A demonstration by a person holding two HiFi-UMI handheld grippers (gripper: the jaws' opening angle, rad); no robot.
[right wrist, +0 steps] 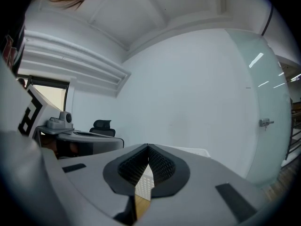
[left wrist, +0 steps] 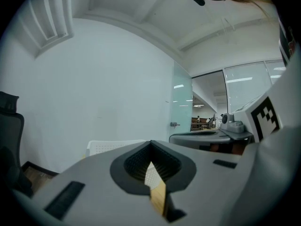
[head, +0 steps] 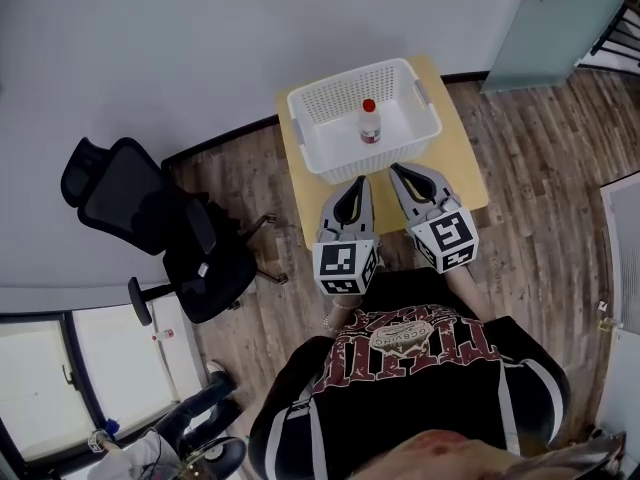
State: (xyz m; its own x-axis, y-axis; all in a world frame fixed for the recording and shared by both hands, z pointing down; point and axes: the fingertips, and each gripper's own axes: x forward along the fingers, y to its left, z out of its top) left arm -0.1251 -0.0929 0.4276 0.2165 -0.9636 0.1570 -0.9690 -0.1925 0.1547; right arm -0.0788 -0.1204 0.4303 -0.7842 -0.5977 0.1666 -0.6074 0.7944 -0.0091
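The left gripper (head: 357, 182) and the right gripper (head: 397, 170) hung side by side over the near edge of a small table (head: 466, 173), their tips just short of the front wall of a white basket (head: 343, 164). In each gripper view the jaws met at the tips with nothing between them; only basket mesh and tabletop showed through the hollow behind the tips. A bottle (head: 370, 124) with a red cap stood upright on the basket floor, near its middle, apart from every wall and beyond both grippers. A black chair (head: 150, 218) stood well off to the left on the wood floor. By the look of it, this was a poised stage with nothing gripped or touched. Any hold on the bottle would call for the jaws to part first, then for a gripper to lift over the near rim and come down around the bottle without tipping it.
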